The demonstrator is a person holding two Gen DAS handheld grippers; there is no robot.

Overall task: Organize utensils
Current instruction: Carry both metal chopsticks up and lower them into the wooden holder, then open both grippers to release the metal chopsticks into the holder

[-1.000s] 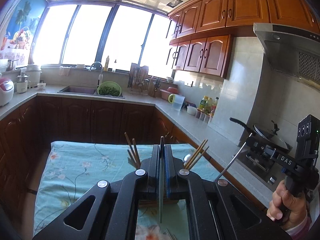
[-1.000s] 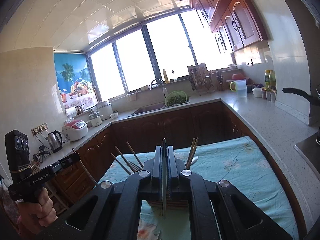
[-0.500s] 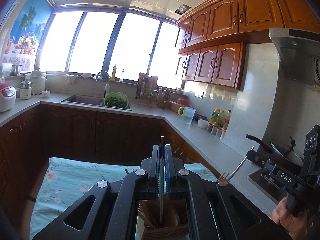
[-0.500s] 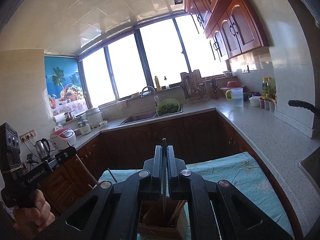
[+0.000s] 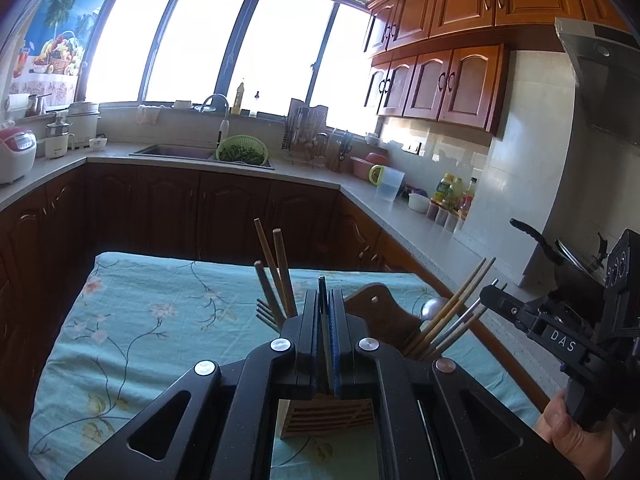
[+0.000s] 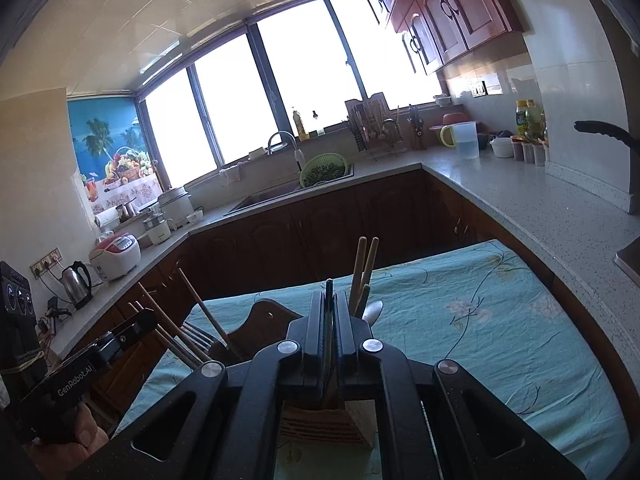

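Nearest, the black left gripper [image 5: 329,292] and right gripper [image 6: 329,292] are each seen with flat fingers pressed together, nothing between them. Just beyond, a slatted wooden utensil holder [image 5: 326,416] is set on a floral teal tablecloth [image 5: 140,320]; three wooden chopsticks [image 5: 276,272] and a metal fork [image 5: 266,314] are held upright in it.

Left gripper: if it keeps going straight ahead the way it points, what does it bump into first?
Probably the wooden utensil holder, which sits directly under and ahead of the shut left gripper. Depth is hard to judge, so it might pass over its top between the chopsticks.
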